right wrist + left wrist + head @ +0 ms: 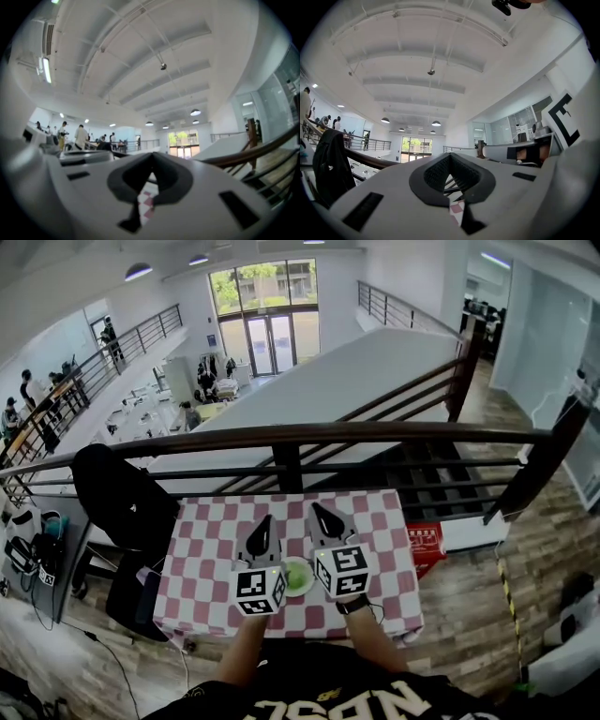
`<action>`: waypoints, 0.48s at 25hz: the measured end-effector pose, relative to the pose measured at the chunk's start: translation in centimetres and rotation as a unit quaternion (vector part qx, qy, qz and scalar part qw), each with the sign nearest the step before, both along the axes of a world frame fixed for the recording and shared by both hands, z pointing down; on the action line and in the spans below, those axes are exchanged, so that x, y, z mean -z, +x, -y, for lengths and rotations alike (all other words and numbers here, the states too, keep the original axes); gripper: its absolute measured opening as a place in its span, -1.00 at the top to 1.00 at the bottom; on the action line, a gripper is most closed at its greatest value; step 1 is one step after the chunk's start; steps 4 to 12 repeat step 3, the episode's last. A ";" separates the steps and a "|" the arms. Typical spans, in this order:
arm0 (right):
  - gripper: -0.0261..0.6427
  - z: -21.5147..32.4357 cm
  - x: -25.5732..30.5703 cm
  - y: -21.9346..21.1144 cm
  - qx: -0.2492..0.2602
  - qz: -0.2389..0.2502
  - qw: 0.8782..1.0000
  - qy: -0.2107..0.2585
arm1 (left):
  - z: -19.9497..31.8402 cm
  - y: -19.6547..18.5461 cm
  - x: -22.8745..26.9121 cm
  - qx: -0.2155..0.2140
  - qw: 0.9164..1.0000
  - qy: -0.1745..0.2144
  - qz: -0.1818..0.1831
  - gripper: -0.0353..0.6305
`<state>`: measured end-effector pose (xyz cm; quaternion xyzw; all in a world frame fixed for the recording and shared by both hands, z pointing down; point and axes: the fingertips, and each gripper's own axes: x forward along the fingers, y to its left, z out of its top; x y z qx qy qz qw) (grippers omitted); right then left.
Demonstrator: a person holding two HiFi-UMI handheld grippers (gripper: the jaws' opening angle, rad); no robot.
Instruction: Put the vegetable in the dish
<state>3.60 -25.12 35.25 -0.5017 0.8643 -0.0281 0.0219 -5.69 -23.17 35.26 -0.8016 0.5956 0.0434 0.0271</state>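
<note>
Black fingers [433, 177] of the left gripper [451, 156]: pressed together tip to tip, holding nothing. A sliver of red-and-white checked cloth [457, 212] shows through the slit below the tips.
Black fingers [123, 177] of the right gripper [152, 155]: closed the same way and empty, with the cloth showing through the slit.
Gripper pose: in the head view both point away from the person, side by side above the near half of the table. Their tips lean toward each other but stay apart.
Marker cubes: one at the near end of each gripper, left cube [260, 589] and right cube [341, 571].
Forearms: bare, reaching in from the near edge; a dark band [352, 606] sits on the right wrist.
Dish [298, 576]: green and round, on the cloth between the two cubes and partly hidden by them, close to the table's near edge.
Vegetable: cannot be made out for sure. A paler patch [294, 574] lies inside the dish, too small to name.
Table [202, 559]: small, covered by the cloth, its far side close to the rail.
Rail [281, 435]: dark, curving across just beyond the table. Past it, a lower floor with people and glass doors at the far end.
Jacket [122, 493]: black, draped over a chair at the table's left.
Red box [427, 542]: just right of the table, low by the wooden floor.
</note>
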 end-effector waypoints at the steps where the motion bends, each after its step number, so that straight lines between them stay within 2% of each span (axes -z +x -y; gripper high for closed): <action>1: 0.88 -0.2 -0.5 0.2 -0.005 0.005 1.000 -0.002 | -0.3 -0.3 -0.2 0.005 1.000 -0.001 0.004 0.84; 3: 0.88 -0.8 -1.9 0.4 -0.015 0.016 1.000 -0.011 | -1.2 -1.3 -0.8 0.017 1.000 -0.004 0.014 0.84; 12: 0.88 -0.8 -1.9 0.4 -0.015 0.016 1.000 -0.011 | -1.2 -1.3 -0.8 0.017 1.000 -0.004 0.014 0.84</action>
